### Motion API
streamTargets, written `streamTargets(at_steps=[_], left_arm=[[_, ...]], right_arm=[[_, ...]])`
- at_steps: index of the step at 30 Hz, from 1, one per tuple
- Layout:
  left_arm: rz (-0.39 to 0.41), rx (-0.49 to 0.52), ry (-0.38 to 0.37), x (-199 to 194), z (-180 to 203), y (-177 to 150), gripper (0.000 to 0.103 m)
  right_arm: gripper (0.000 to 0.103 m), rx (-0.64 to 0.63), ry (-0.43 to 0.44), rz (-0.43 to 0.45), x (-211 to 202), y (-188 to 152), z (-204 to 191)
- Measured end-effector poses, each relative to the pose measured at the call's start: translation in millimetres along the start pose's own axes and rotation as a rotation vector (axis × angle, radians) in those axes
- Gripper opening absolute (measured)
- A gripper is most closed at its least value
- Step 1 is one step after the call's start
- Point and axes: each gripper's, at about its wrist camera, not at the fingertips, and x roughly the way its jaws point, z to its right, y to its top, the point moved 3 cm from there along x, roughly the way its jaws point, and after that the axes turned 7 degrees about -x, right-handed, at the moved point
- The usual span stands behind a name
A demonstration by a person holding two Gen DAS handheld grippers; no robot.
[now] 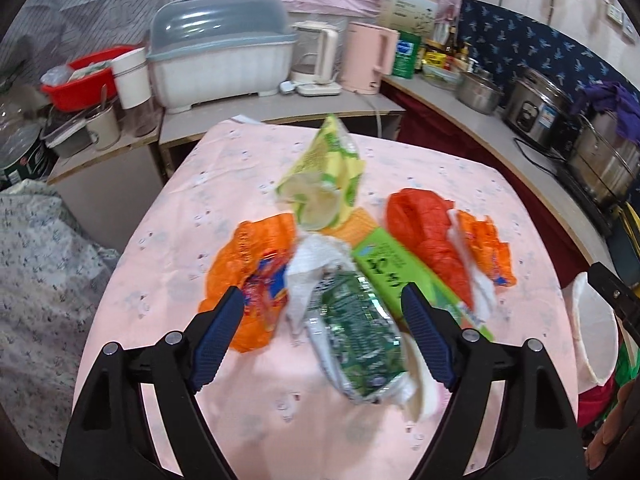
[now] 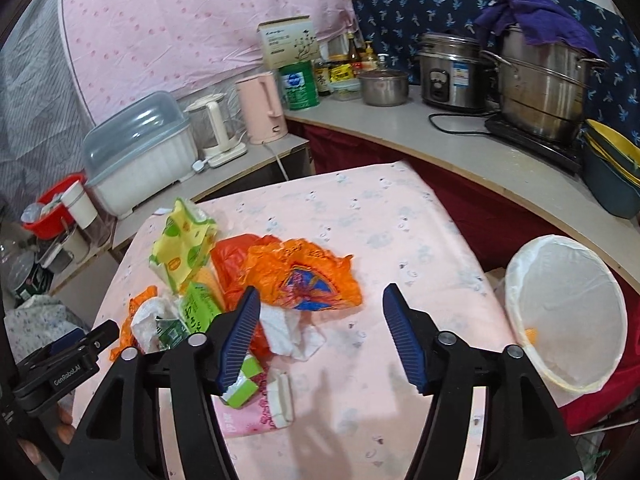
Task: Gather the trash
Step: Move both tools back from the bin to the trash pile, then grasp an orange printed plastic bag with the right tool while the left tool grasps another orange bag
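Hovering, both empty with jaws apart: left gripper should straddle green wrapper; right gripper, orange bag.

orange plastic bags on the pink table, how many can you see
3, though folds may hide more: one crumpled orange bag at the pile's left edge, a red-orange bag right of the green box, and a printed orange bag at the far right.

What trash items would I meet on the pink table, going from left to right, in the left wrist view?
Orange bag → white tissue → green box → red bag → small orange wrapper. The yellow-green packet and green foil pack overlap these, so I leave them out.
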Motion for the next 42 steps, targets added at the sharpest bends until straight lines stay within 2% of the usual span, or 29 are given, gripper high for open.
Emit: streamTargets(at_steps=[6, 15, 32, 37, 42], left_arm=[[-0.04, -0.056, 0.037, 17.5, -39.8, -4.1, 0.083], [-0.106, -0.127, 0.077, 47.7, -81.5, -9.8, 0.083], [-0.187, -0.168, 0.082, 97.5, -102.6, -12.7, 0.082], [-0.186, -0.151, 0.071, 102.8, -98.8, -11.2, 0.07], [-0.196, -0.14, 0.029, 104.4, -93.8, -7.4, 0.033]], right_arm=[[0.07, -0.044, 0.005, -0.027, 19.7, -1.1, -24.4], [0.072, -0.055, -0.004, -0.075, 54.1, -2.5, -42.1], [0.078, -0.054, -0.047, -0.127, 114.3, 2.5, -49.4], [0.078, -0.062, -0.051, -0.152, 128.5, 1.8, -51.7], [0.075, -0.055, -0.045, -0.16, 136.3, -0.6, -49.8]])
